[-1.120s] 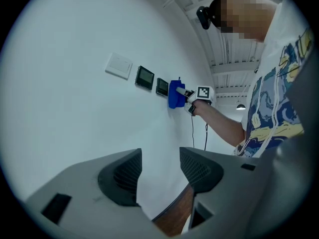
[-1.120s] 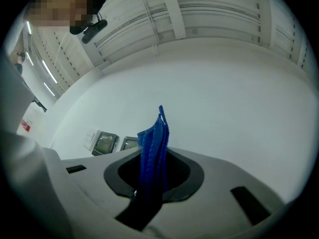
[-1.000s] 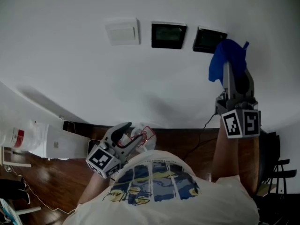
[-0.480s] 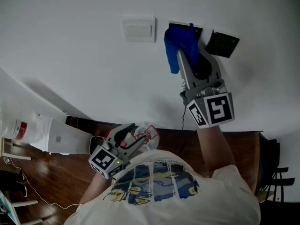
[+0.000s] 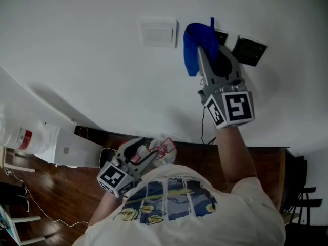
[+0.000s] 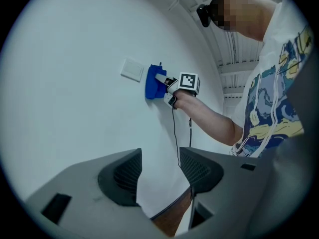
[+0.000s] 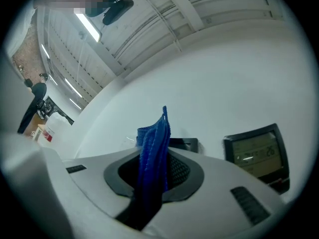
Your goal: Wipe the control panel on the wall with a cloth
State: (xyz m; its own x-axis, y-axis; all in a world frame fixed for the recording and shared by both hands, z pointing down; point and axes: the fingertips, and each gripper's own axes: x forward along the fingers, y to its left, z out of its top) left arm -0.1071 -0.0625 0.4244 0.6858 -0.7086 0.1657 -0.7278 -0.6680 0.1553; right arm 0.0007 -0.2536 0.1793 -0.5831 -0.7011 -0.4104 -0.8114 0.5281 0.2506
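Observation:
Three plates sit in a row on the white wall: a white switch plate (image 5: 159, 33) (image 6: 132, 69), a dark control panel (image 5: 221, 36) (image 7: 183, 144) mostly hidden by the cloth, and a second dark control panel (image 5: 249, 50) (image 7: 259, 151) to its right. My right gripper (image 5: 208, 54) (image 7: 154, 176) is raised to the wall and shut on a blue cloth (image 5: 197, 44) (image 6: 153, 82) (image 7: 153, 148), which lies against the middle panel. My left gripper (image 5: 145, 151) (image 6: 159, 171) hangs low by the person's chest, open and holding nothing.
A black cable (image 5: 204, 129) (image 6: 175, 133) hangs down the wall below the panels. A white container with a red label (image 5: 23, 137) and a white box (image 5: 69, 148) stand at the left on the brown wooden floor (image 5: 56, 193). A dark chair (image 5: 303, 191) stands at the lower right.
My right gripper has carried the blue cloth left, from the right-hand dark panel onto the middle one, and stays there. The left gripper has barely moved.

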